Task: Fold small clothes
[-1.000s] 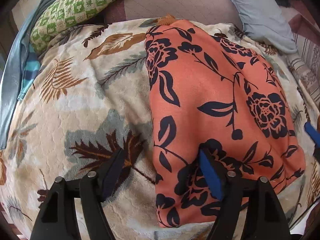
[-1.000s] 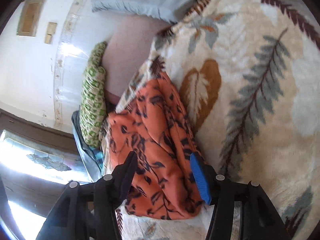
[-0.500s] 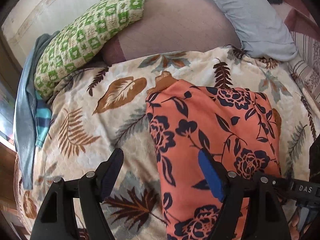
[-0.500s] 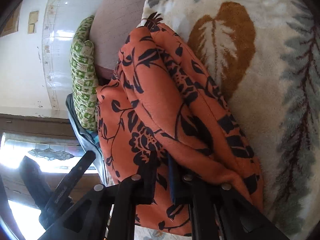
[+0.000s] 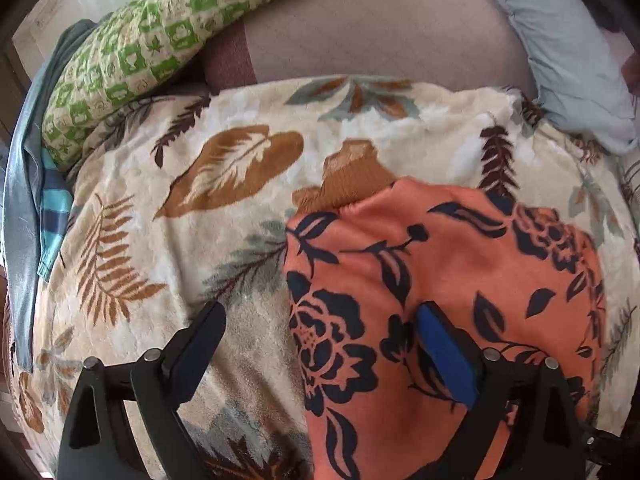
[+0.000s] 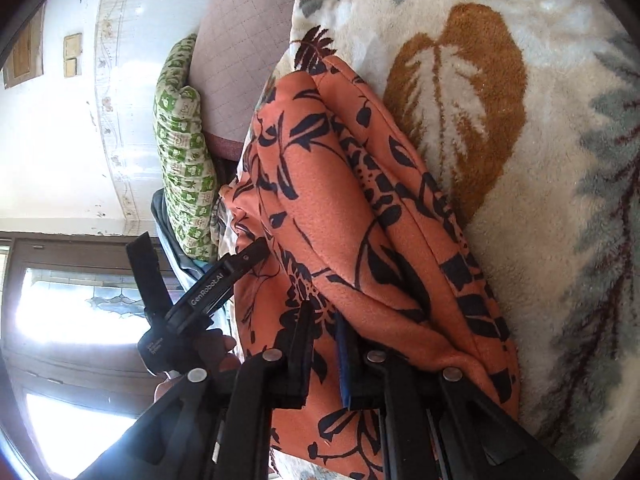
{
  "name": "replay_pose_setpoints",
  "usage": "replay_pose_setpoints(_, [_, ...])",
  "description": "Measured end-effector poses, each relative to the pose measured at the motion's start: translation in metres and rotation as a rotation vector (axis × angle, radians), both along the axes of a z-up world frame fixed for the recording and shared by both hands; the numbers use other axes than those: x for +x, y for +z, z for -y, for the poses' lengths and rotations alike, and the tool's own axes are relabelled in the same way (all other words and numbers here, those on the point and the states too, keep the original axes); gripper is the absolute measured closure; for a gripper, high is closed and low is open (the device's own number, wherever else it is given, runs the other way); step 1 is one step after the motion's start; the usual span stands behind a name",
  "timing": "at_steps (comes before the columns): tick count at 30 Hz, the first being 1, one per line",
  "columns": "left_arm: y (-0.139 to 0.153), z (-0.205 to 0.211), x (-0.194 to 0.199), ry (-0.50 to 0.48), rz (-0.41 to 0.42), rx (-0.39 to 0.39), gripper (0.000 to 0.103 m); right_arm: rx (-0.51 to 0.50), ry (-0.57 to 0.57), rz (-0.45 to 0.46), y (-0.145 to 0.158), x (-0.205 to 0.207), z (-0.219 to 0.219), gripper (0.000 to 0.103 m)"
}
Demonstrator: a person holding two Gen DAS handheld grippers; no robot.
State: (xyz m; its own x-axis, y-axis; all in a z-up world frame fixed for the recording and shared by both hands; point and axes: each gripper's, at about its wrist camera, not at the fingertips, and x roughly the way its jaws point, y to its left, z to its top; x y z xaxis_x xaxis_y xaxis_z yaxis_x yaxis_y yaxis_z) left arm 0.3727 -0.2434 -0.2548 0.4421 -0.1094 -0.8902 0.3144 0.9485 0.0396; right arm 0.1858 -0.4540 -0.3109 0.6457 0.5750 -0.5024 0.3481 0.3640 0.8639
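Note:
An orange garment with a dark floral print [image 5: 440, 264] lies folded on the leaf-patterned blanket [image 5: 224, 184]. My left gripper [image 5: 320, 344] is open, its left finger over the blanket and its blue-padded right finger [image 5: 444, 356] over the garment's left part. In the right wrist view the garment [image 6: 340, 208] is bunched in thick folds. My right gripper [image 6: 324, 344] is shut on the garment's near edge and holds it lifted. The left gripper's body [image 6: 208, 292] shows there at the left.
A green patterned pillow [image 5: 160, 40] lies at the back left, a pale blue pillow [image 5: 560, 40] at the back right, and a brown cushion [image 5: 380, 28] between them. Blue-grey clothes [image 5: 24, 200] hang at the blanket's left edge. A window [image 6: 80, 308] is at the left.
My right gripper closed on the garment's edge and lifted it, so the garment folded shorter toward me. My left gripper stayed open and drew back as the view tilted up.

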Motion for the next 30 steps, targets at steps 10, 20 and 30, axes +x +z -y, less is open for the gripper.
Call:
replay_pose_setpoints(10, [-0.004,0.122,-0.020,-0.310,0.019,0.145,0.007,-0.038,-0.010,0.037,0.011,-0.005,0.005,0.090])
replay_pose_setpoints(20, [-0.036,0.151,0.009,-0.312,-0.034,0.172,0.005,-0.072,0.023,0.051,0.010,-0.001,0.015,0.090])
replay_pose_setpoints(30, [0.038,0.051,-0.022,-0.218,-0.003,-0.085,0.007,-0.174,0.035,0.099,0.025,0.010,0.000,0.086])
